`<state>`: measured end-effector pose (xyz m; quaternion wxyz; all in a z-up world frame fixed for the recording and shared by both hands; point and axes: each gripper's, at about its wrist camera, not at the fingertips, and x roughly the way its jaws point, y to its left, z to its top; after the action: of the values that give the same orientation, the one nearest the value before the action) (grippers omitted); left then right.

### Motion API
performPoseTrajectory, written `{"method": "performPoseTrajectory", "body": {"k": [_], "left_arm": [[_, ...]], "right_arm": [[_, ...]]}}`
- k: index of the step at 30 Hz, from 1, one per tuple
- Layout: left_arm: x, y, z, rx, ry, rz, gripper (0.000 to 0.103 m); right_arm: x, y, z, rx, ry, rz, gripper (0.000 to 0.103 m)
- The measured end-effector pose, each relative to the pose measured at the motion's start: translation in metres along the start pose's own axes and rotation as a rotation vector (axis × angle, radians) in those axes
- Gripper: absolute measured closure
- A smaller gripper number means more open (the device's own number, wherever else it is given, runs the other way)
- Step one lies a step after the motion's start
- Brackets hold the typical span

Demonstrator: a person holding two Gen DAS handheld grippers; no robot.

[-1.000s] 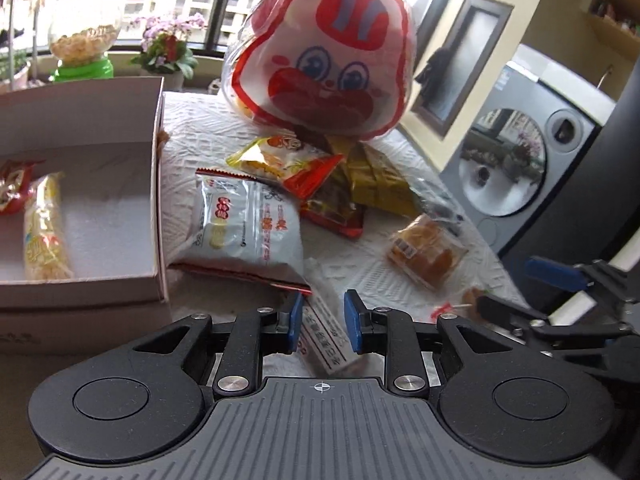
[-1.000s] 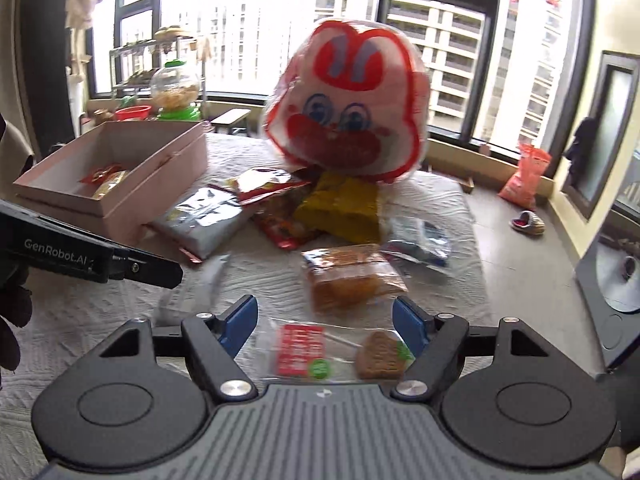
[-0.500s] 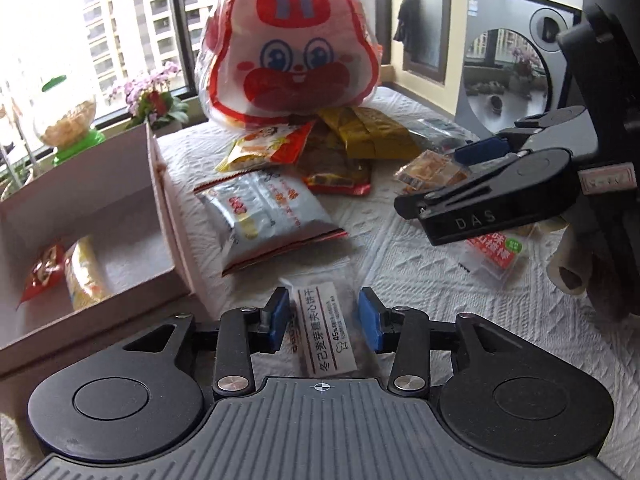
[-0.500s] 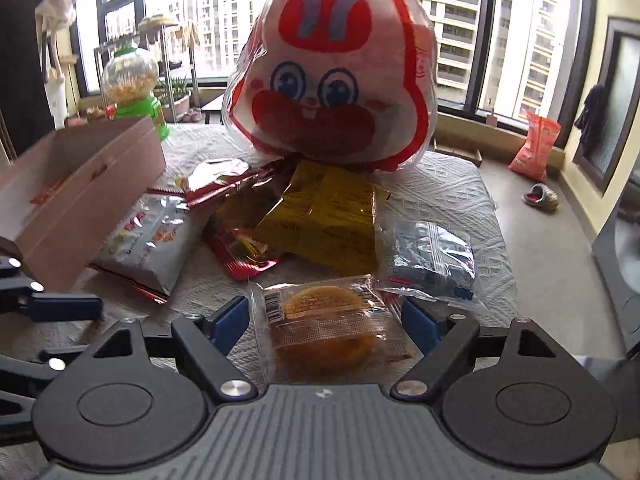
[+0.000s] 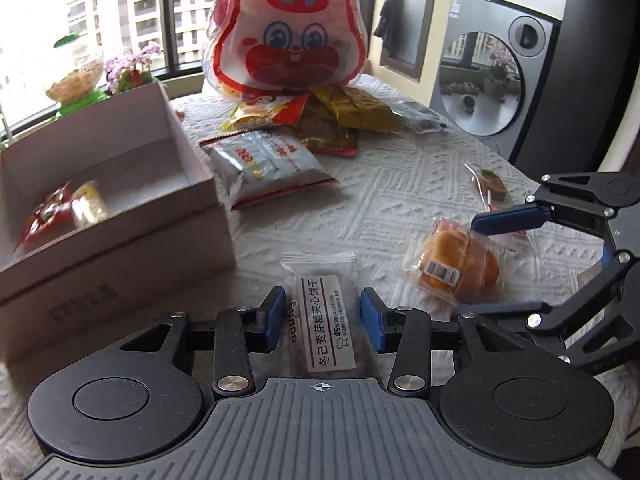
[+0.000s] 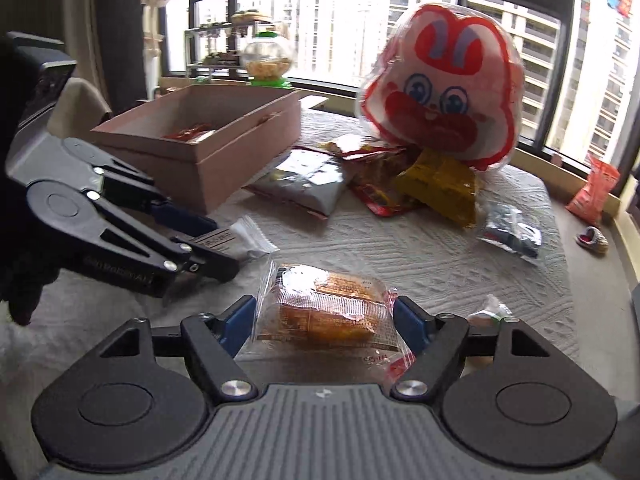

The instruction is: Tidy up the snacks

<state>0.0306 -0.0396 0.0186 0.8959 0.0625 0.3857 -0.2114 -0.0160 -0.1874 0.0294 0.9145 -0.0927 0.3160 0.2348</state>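
Left tongs [image 5: 323,317] straddle the biscuit packet [image 5: 325,312], blue pads apart, beside the box [image 5: 132,240].

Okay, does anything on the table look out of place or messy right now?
Mostly the pile: several packets lie overlapped at odd angles under the rabbit bag, which leans on them. Only two snacks are in the box. Nothing looks spilled or torn.

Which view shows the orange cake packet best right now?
Right wrist view: the orange cake packet lies centered between the right gripper fingers, sharp. Left wrist view shows it off to the side, blurred.
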Motion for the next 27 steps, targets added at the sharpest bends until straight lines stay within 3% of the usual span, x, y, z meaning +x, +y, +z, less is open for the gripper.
{"method": "performPoseTrajectory", "body": {"k": [3, 6, 10, 15, 17, 20, 22, 27], "left_arm": [[-0.022, 0.004, -0.02, -0.031, 0.008, 0.023, 0.057], [-0.036, 0.005, -0.036, -0.065, 0.005, 0.012, 0.057], [-0.04, 0.006, -0.041, -0.097, -0.009, 0.003, 0.057], [-0.038, 0.011, -0.041, -0.162, -0.021, -0.012, 0.056], [-0.038, 0.01, -0.041, -0.154, -0.021, -0.012, 0.056], [-0.038, 0.008, -0.041, -0.145, -0.019, -0.007, 0.056], [-0.039, 0.005, -0.041, -0.128, -0.011, 0.0, 0.056], [-0.041, -0.001, -0.041, -0.09, 0.023, 0.012, 0.056]], "right_arm": [[-0.006, 0.026, -0.011, -0.086, -0.004, 0.006, 0.024], [-0.012, 0.045, -0.021, -0.177, -0.013, -0.062, 0.024], [-0.024, 0.043, -0.026, -0.204, -0.003, -0.151, 0.022], [-0.029, 0.024, -0.035, -0.185, 0.039, -0.427, 0.022], [-0.037, 0.01, -0.034, -0.077, 0.032, -0.386, 0.022], [-0.051, -0.013, -0.026, 0.162, -0.016, -0.163, 0.022], [-0.047, -0.021, -0.019, 0.26, -0.033, -0.075, 0.022], [-0.009, -0.013, 0.001, 0.278, 0.009, -0.164, 0.022]]}}
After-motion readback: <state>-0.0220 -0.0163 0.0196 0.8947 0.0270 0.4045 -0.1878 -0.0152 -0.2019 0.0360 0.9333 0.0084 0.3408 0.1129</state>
